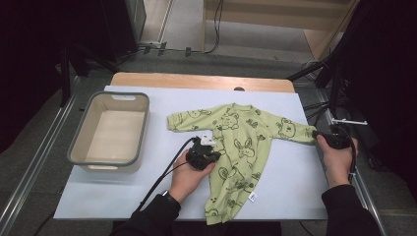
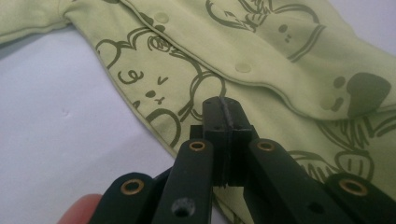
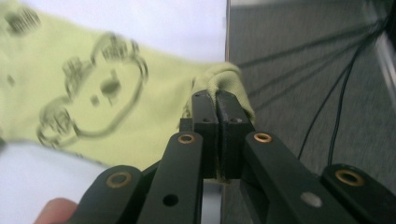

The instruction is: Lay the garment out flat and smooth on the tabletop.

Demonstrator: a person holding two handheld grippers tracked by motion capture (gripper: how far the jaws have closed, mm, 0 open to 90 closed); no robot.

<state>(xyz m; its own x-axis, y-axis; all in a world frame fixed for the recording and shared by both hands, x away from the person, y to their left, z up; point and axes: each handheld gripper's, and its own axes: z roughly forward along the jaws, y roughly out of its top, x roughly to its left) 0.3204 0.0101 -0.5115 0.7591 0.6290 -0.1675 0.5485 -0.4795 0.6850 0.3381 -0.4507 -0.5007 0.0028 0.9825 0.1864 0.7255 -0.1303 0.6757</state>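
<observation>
A light green baby onesie (image 1: pixel 241 147) with dark animal prints lies spread face up on the white table cover (image 1: pixel 162 191). My left gripper (image 1: pixel 215 147) sits at the left side of the onesie's body. In the left gripper view its jaws (image 2: pixel 223 105) stand together, tips pressed into the printed fabric (image 2: pixel 280 56) just below the snap placket. My right gripper (image 1: pixel 317 134) is at the end of the right sleeve, near the table's right edge. In the right gripper view it (image 3: pixel 216 100) is shut, with the sleeve cuff (image 3: pixel 224 74) bunched around its tips.
A grey-rimmed, cream plastic basin (image 1: pixel 86 123) stands on the left part of the table, with nothing in it. The right edge of the table is just past the right gripper, with grey floor and black cables (image 3: pixel 327 107) beyond it. Dark stands flank the table.
</observation>
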